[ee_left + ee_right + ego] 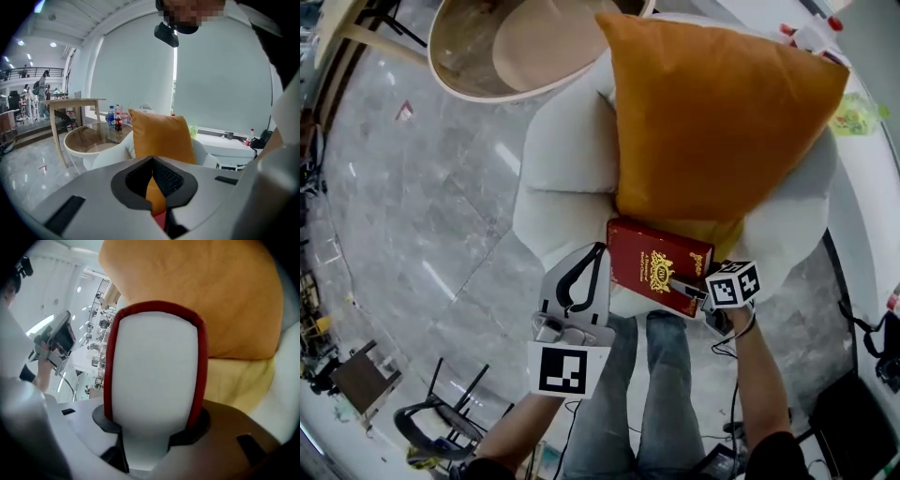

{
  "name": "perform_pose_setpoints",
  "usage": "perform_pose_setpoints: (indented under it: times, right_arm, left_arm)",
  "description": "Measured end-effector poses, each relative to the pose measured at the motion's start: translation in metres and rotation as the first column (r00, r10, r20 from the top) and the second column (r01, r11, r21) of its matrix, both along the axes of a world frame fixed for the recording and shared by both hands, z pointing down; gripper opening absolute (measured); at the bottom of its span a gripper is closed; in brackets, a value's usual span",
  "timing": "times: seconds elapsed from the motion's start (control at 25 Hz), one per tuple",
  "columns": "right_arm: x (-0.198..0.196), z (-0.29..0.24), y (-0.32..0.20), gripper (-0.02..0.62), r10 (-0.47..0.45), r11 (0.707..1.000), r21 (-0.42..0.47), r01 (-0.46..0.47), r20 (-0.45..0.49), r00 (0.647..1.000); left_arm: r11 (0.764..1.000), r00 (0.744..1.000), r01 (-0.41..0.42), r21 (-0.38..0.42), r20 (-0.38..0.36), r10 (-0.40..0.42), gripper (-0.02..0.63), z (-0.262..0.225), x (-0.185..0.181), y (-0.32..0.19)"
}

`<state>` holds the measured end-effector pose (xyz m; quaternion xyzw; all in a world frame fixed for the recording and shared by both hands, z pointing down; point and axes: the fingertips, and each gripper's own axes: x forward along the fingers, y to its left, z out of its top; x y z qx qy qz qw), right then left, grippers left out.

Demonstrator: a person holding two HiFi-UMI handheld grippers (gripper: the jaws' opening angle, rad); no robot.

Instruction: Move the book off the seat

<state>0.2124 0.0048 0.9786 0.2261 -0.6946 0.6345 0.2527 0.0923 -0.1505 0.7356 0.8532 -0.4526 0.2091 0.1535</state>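
A red book (656, 262) with gold print lies on the front of the white armchair seat (567, 150), its far edge against an orange pillow (712, 112). My right gripper (680, 284) is shut on the book's near right corner. In the right gripper view the book (154, 366) stands edge-on between the jaws of my right gripper (153, 420), with the red covers against both pads and the pillow (197, 291) behind. My left gripper (598, 249) hovers at the seat's front left, just left of the book. It is shut and holds nothing, and in its own view my left gripper (152, 161) faces the pillow (161, 136).
A round glass-topped table (506, 47) stands beyond the chair, with bottles (115, 119) on it. The person's legs (647, 403) are right in front of the seat. A white window ledge (862, 187) runs along the right. A black chair (441, 422) stands at the lower left.
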Motion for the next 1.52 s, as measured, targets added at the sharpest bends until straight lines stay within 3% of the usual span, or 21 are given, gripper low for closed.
perform_pose_setpoints:
  times: [0.24,0.48,0.76,0.96,1.16,1.32,1.52]
  right_arm:
    - [-0.008,-0.051,0.0,0.241,0.065,0.998,0.001,-0.065,0.042,0.997]
    - [0.015,-0.125,-0.038,0.241,0.133,0.987,0.077,-0.138,0.07,0.989]
    - [0.019,-0.219,-0.053,0.238,0.197,0.972,0.091,-0.216,0.181,0.963]
    - [0.021,-0.288,-0.061,0.238,0.254,0.951,0.112,-0.29,0.257,0.932]
    - [0.027,-0.36,-0.073,0.236,0.277,0.922,0.18,-0.343,0.31,0.909]
    - [0.023,-0.427,-0.079,0.236,0.272,0.89,0.241,-0.388,0.401,0.874]
    - [0.025,-0.475,-0.077,0.236,0.303,0.869,0.258,-0.422,0.396,0.867]
  left_arm:
    - [0.999,1.0,0.007,0.04,0.02,-0.008,0.012,-0.045,-0.028,0.015]
    - [0.995,0.999,0.009,0.101,0.042,-0.013,0.012,-0.097,-0.033,0.026]
    - [0.984,0.995,0.092,0.151,0.032,-0.097,0.012,-0.175,-0.049,0.034]
    - [0.972,0.987,0.159,0.173,0.01,-0.163,0.012,-0.226,-0.061,0.051]
    - [0.963,0.981,0.144,0.228,0.094,-0.169,0.012,-0.267,-0.067,0.073]
    - [0.953,0.977,0.174,0.247,0.081,-0.2,0.012,-0.3,-0.068,0.095]
    - [0.929,0.971,0.192,0.317,0.074,-0.226,0.012,-0.338,-0.066,0.122]
